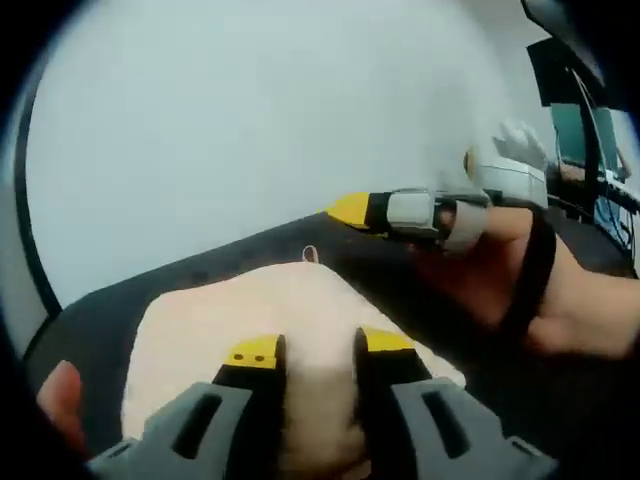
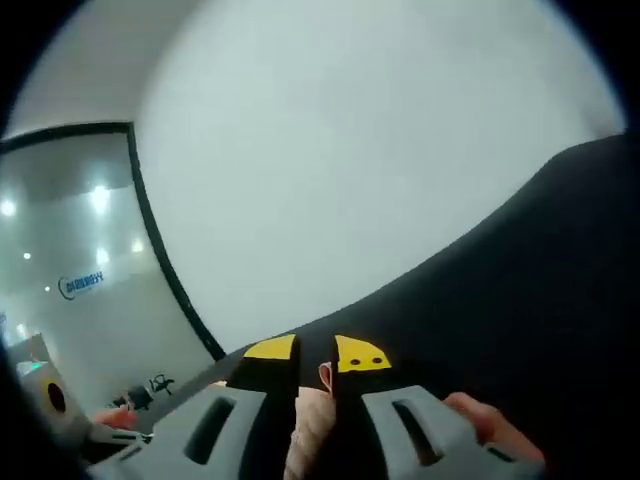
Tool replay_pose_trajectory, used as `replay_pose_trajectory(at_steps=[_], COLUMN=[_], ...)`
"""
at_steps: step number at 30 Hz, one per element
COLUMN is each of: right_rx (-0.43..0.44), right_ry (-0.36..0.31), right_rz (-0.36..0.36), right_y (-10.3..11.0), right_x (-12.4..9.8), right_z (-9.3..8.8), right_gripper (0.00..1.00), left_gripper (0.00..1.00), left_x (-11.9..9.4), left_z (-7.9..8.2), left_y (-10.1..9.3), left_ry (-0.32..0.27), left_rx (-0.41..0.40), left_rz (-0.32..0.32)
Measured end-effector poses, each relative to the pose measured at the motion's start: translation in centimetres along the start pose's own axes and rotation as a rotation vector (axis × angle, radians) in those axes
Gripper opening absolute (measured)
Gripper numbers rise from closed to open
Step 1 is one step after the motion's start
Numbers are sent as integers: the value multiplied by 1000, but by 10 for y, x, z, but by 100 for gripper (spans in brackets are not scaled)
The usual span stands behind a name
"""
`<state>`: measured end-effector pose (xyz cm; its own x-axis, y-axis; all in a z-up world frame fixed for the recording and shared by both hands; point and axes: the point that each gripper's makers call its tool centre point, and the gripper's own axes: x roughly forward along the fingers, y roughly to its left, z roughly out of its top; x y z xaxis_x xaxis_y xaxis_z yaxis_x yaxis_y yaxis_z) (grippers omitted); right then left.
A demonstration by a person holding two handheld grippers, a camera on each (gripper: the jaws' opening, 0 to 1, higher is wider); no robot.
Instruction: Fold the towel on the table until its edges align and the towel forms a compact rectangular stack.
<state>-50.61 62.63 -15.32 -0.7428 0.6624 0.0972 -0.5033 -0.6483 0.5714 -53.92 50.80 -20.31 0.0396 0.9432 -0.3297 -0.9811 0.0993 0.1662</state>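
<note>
Both hand-held grippers, left [image 1: 318, 348] and right [image 2: 316, 358], pinch the towel [image 1: 290, 310].

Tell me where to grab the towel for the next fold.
Probably grip the towel at its far corner, near the small tag, coming in from the far edge of the table. That edge lies flat and free, while the near part is already bunched between the left gripper jaws.

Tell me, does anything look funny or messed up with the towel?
Nothing looks torn or spilled. The cream towel lies bunched on the black table, not yet a neat rectangle. The left gripper pinches a fold of it, and the right gripper pinches towel cloth too.
</note>
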Motion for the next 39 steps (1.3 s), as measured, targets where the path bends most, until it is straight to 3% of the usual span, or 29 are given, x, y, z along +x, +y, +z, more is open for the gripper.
replay_pose_trajectory(at_steps=[3, 4, 6, 7, 8, 9, 12, 15, 17, 19, 21, 23, 24, 25, 26, 27, 29, 30, 31, 32, 33, 35, 36, 37, 39], right_rx=[30, 44, 66, 74, 83, 92, 104, 80, 70, 63, 51, 44, 42, 49, 41, 74, 134, 151, 167, 190, 211, 246, 252, 227, 202], right_ry=[-1, 3, 4, 2, 2, 2, 0, 4, 15, 17, 22, 35, 24, 24, 88, 142, 235, 316, 340, 341, 373, 451, 496, 521, 492], right_rz=[11, 13, 11, 8, 0, -6, -18, -11, -7, -9, -16, -17, 1, 6, 23, 31, 13, -8, -20, -34, -74, -108, -138, -156, -181], right_y=[2, 2, 1, 0, -3, -4, -6, 0, 1, -1, -4, -6, -4, -3, 1, 9, 17, 21, 23, 26, 25, 26, 23, 19, 18], right_x=[1, 0, 0, 0, 0, -1, 0, 0, 0, 1, 1, 5, 7, 7, 2, -7, -20, -33, -37, -43, -52, -70, -78, -84, -90], right_z=[0, -1, 0, 1, 0, 0, 0, -1, -3, -3, -5, -9, -7, -7, -17, -24, -32, -39, -39, -36, -38, -50, -59, -67, -67], right_gripper=[10, 10, 10, 10, 10, 10, 10, 10, 10, 10, 10, 13, 15, 17, 19, 21, 29, 31, 31, 31, 38, 60, 62, 56, 43], left_gripper=[32, 33, 35, 35, 36, 36, 36, 33, 32, 32, 35, 35, 35, 35, 37, 38, 38, 39, 42, 50, 56, 66, 69, 72, 72], left_x=[-14, -20, -44, -52, -51, -44, -25, -11, -8, -17, -26, -50, -64, -74, -81, -79, -87, -92, -93, -89, -86, -85, -84, -83, -83], left_z=[11, 16, 53, 62, 64, 58, 44, 6, -14, -8, 3, 21, 30, 31, 31, 29, 14, 6, 0, -9, -20, -39, -39, -36, -35], left_y=[3, 6, 24, 39, 60, 76, 91, 98, 88, 91, 100, 113, 119, 117, 113, 140, 125, 111, 105, 107, 109, 96, 87, 81, 77], left_ry=[0, -4, -148, -192, -194, -155, -100, 51, 93, 47, 53, 50, 61, 82, 97, 124, 169, 190, 190, 207, 233, 305, 291, 269, 243], left_rx=[86, 79, -18, -70, -112, -141, -249, -166, -161, -185, -185, -111, -123, -199, -292, -385, -541, -614, -670, -689, -688, -716, -760, -832, -875], left_rz=[18, 22, 65, 82, 102, 105, 61, 118, 100, 100, 126, 154, 143, 97, 28, -33, -130, -164, -190, -182, -168, -190, -220, -237, -245])
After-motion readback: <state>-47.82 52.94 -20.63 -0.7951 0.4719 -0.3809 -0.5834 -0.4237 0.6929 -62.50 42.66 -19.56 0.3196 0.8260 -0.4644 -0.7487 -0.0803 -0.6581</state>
